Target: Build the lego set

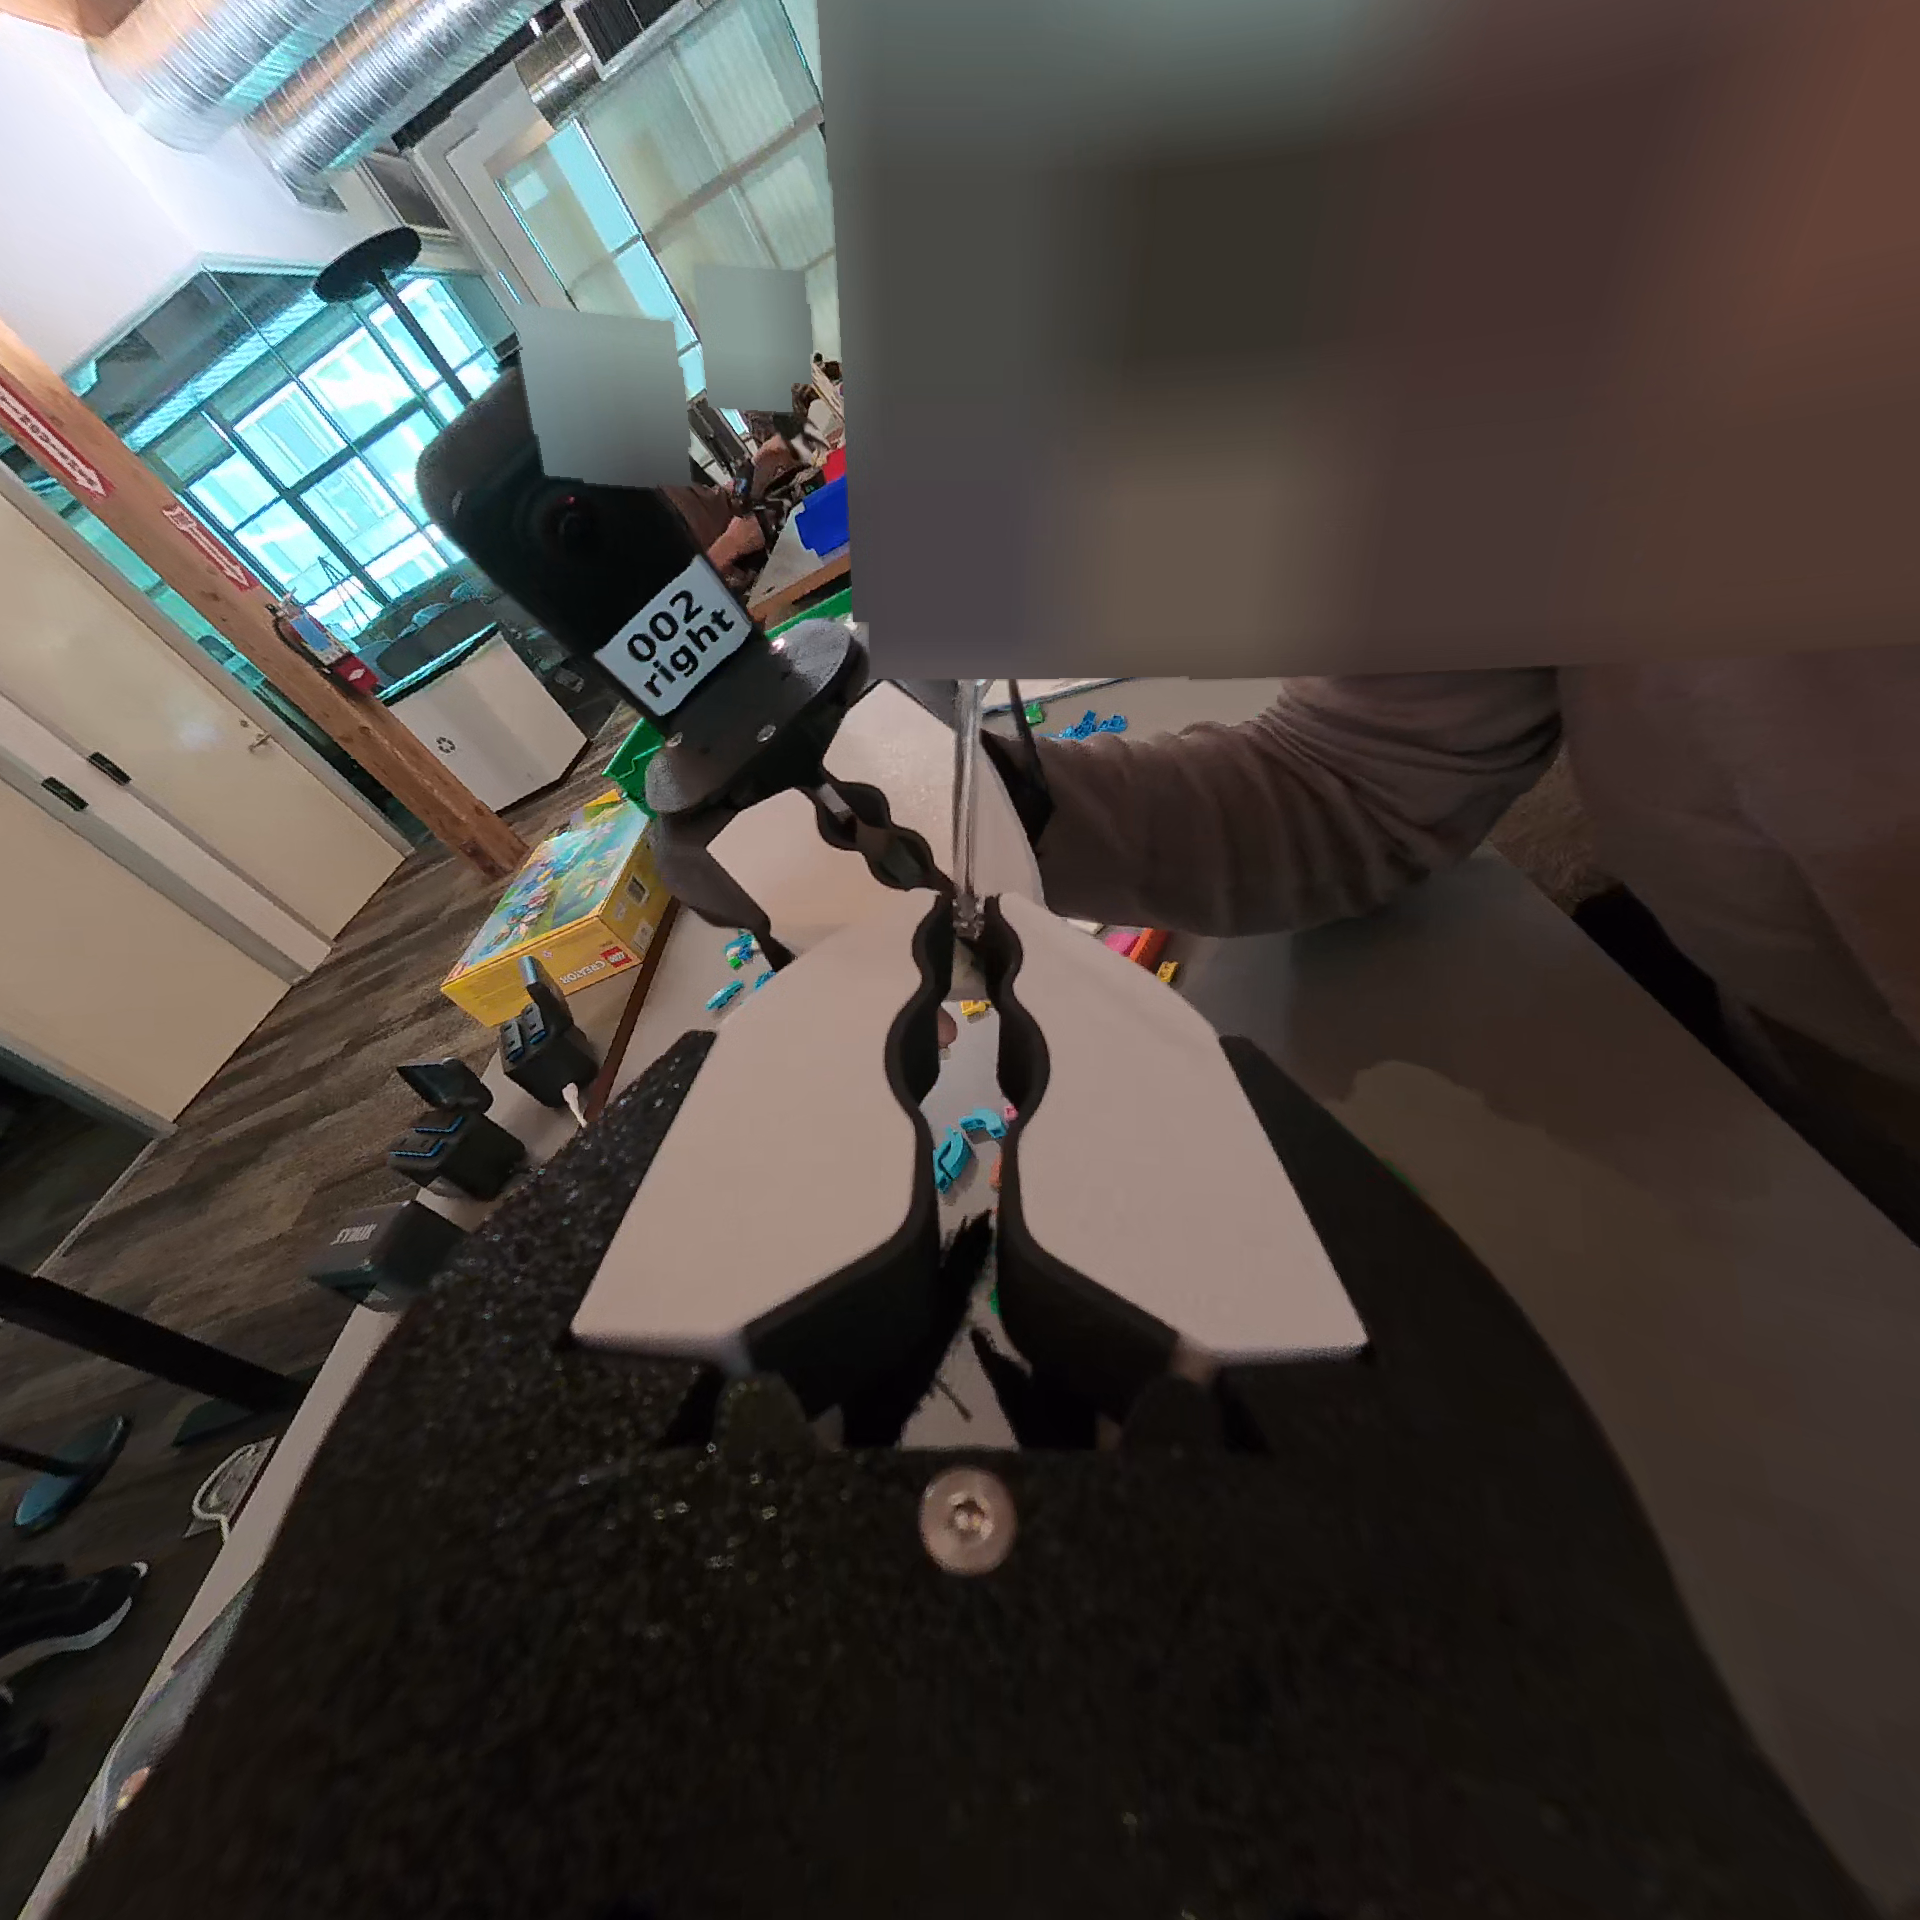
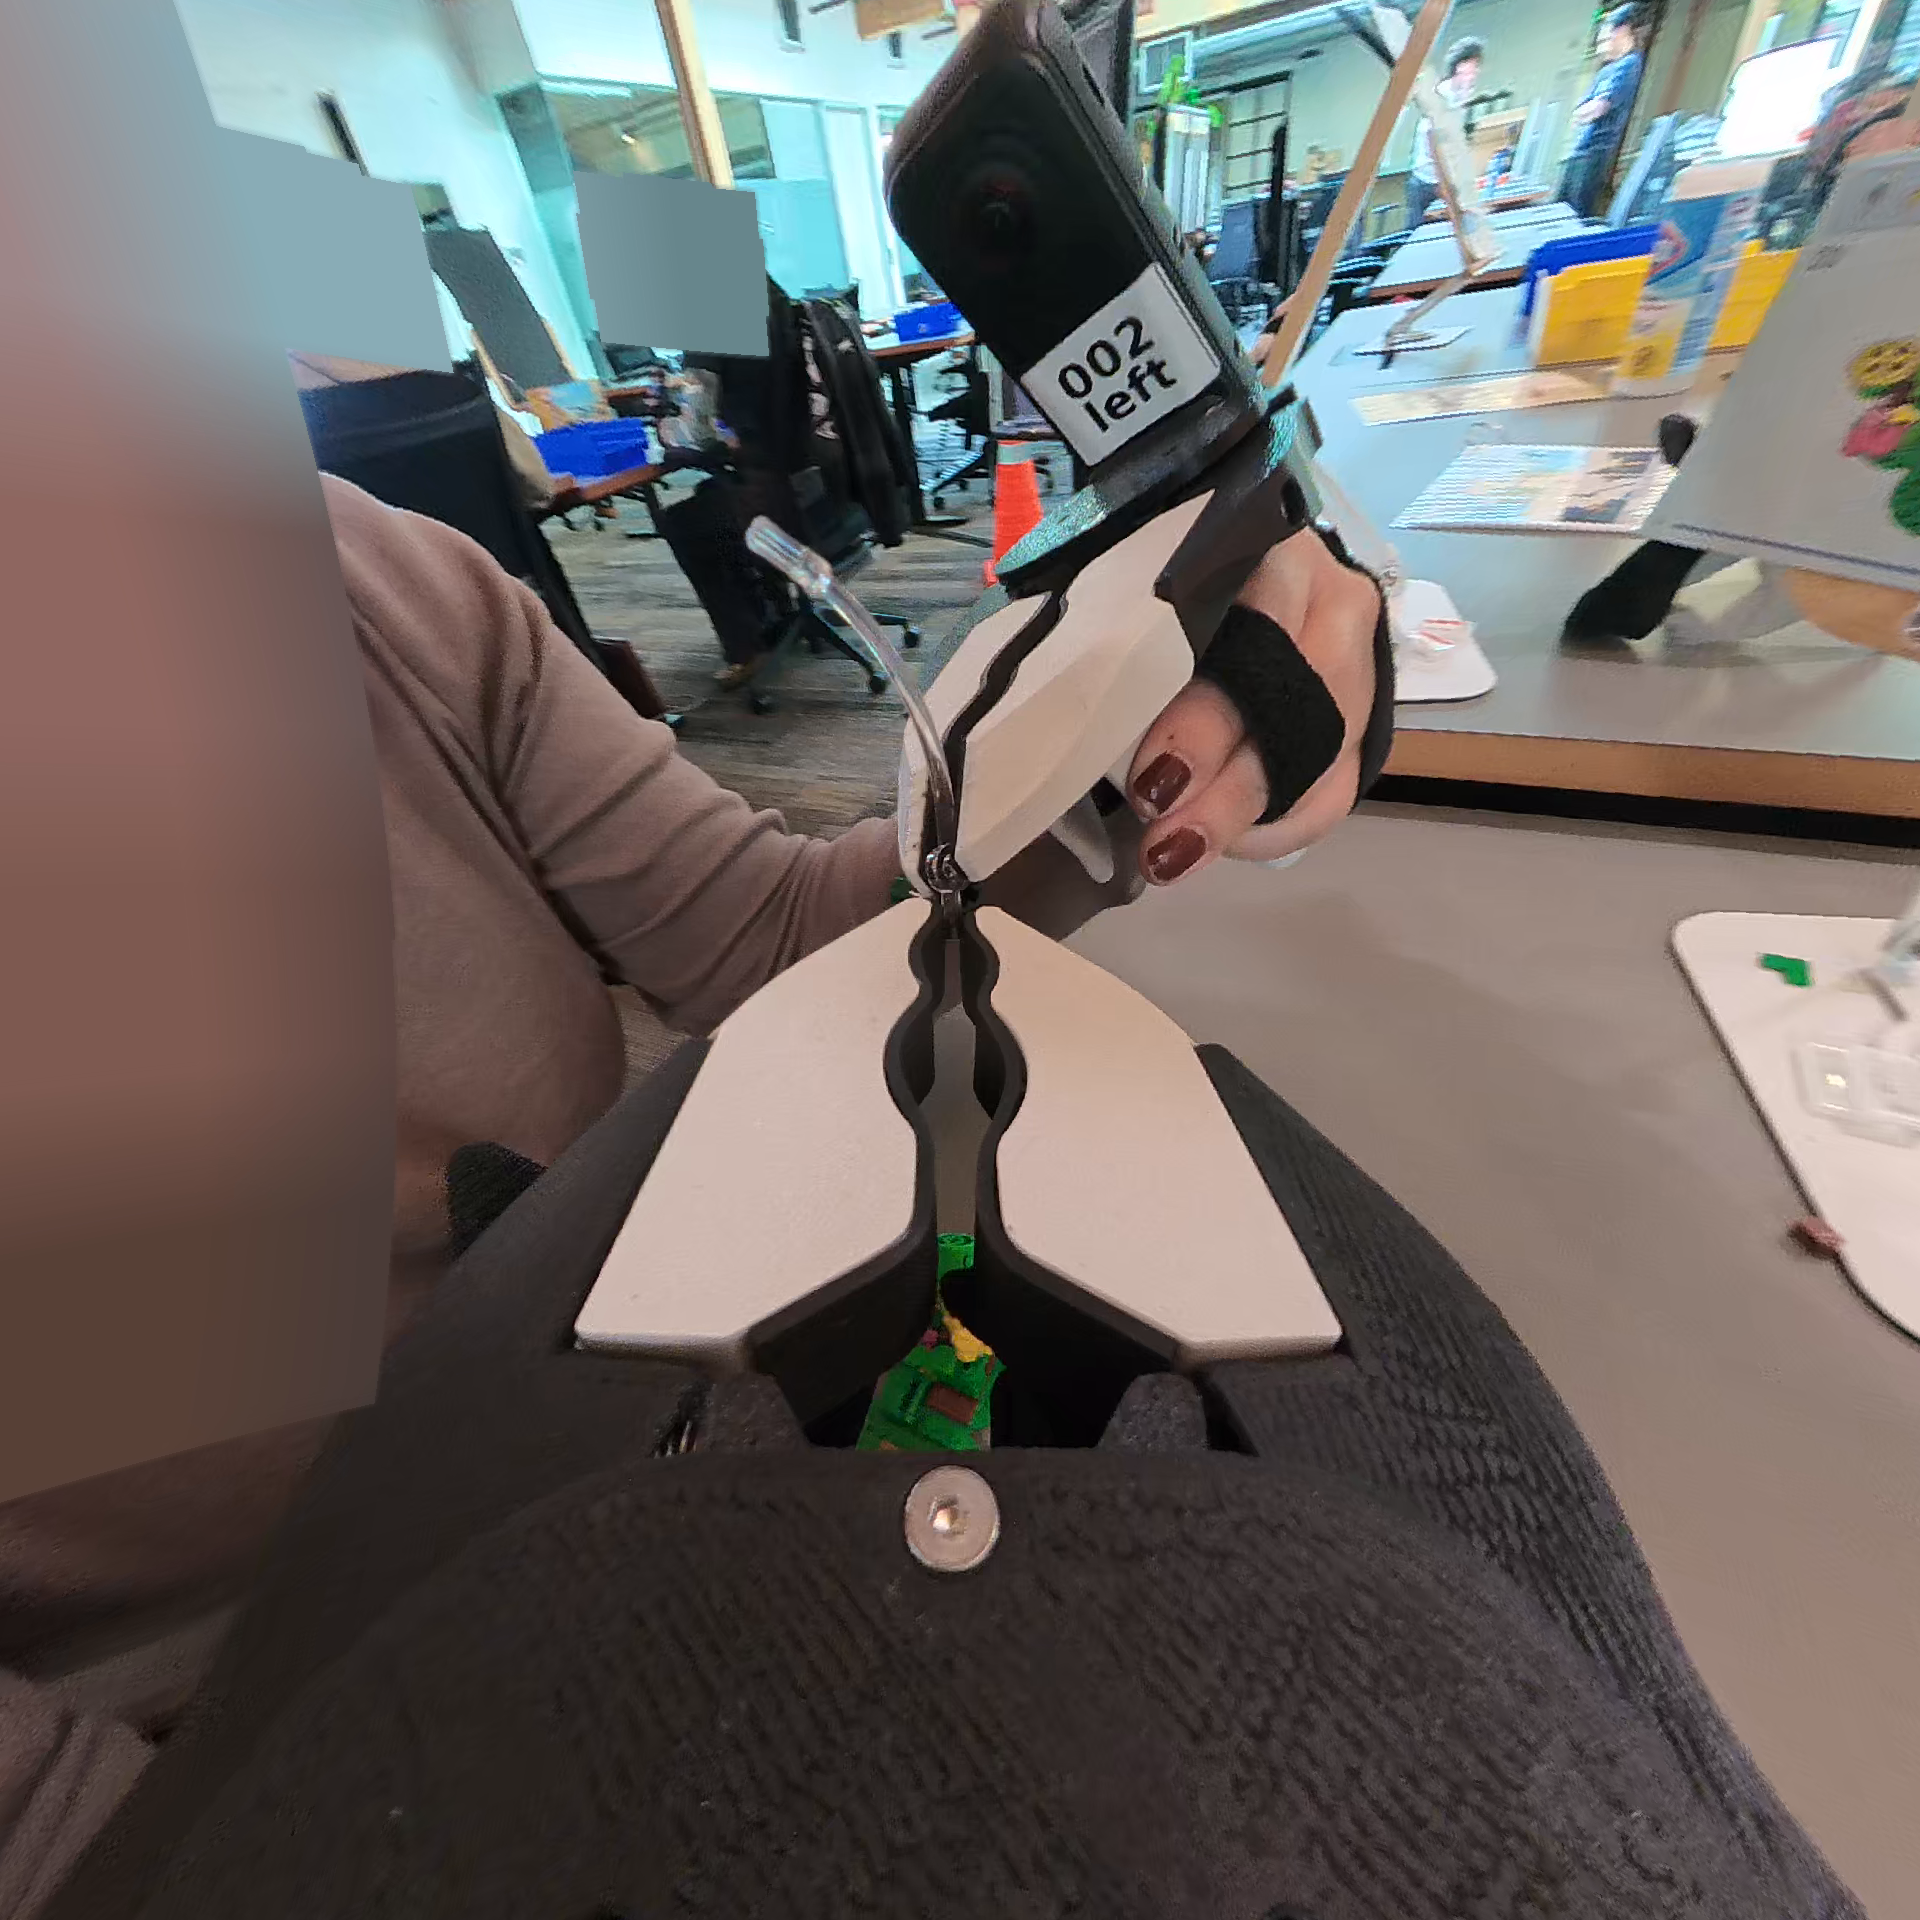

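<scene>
Both tongs (image 2: 951,914) pinching clear stalk (image 2: 883,665)

— What lies off the counter (image 1: 1507,1039)'s far edge?
— A wood-pattern floor (image 1: 260,1091), cream cabinet doors (image 1: 135,790), a slanted timber post (image 1: 312,675) and a white bin (image 1: 488,717).
— And the other way?
— An orange cone (image 2: 1018,499), blue bins (image 2: 592,442), black office chairs (image 2: 790,582).

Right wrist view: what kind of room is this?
Probably a shared office or workshop: rows of desks with black office chairs, blue plastic storage bins, and an orange traffic cone on the carpeted floor.
</scene>
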Motion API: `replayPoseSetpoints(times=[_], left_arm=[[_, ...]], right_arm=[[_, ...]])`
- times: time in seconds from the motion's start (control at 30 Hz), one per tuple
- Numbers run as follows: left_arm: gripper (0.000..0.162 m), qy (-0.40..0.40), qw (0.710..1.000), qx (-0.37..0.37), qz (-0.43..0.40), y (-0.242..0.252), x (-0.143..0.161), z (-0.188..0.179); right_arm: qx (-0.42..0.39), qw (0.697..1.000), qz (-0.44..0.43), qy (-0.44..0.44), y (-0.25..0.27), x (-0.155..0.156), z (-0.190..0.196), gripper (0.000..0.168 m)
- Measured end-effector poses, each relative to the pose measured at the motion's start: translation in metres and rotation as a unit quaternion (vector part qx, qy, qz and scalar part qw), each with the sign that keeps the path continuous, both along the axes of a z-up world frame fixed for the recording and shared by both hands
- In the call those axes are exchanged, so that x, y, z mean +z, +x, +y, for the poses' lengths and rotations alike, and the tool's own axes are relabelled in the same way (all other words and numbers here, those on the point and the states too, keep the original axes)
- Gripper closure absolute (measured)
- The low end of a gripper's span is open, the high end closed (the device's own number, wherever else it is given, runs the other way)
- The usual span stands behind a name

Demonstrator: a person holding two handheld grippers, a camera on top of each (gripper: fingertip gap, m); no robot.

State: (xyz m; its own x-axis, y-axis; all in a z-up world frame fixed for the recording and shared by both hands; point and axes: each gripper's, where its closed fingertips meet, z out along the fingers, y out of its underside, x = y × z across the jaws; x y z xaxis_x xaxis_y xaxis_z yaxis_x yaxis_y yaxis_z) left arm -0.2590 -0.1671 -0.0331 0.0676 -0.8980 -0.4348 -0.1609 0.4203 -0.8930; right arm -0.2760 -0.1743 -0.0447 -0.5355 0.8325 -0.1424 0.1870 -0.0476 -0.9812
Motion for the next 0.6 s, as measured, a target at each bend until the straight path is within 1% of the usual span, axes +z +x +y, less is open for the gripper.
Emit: replayPoseSetpoints(times=[0.33,0.47,0.6], left_arm=[[0.156,0.011,0.999,0.032,-0.009,-0.003,0.001,0.011],[0.155,-0.001,0.999,0.046,-0.024,-0.004,0.004,0.016],[0.155,-0.011,0.997,0.053,-0.058,-0.012,0.013,0.017]], right_arm=[[-0.070,0.996,-0.002,0.055,-0.003,0.000,0.012,0.168],[-0.089,0.994,0.003,0.063,-0.003,0.002,0.017,0.168],[-0.102,0.993,0.006,0.066,-0.002,0.003,0.022,0.168]])
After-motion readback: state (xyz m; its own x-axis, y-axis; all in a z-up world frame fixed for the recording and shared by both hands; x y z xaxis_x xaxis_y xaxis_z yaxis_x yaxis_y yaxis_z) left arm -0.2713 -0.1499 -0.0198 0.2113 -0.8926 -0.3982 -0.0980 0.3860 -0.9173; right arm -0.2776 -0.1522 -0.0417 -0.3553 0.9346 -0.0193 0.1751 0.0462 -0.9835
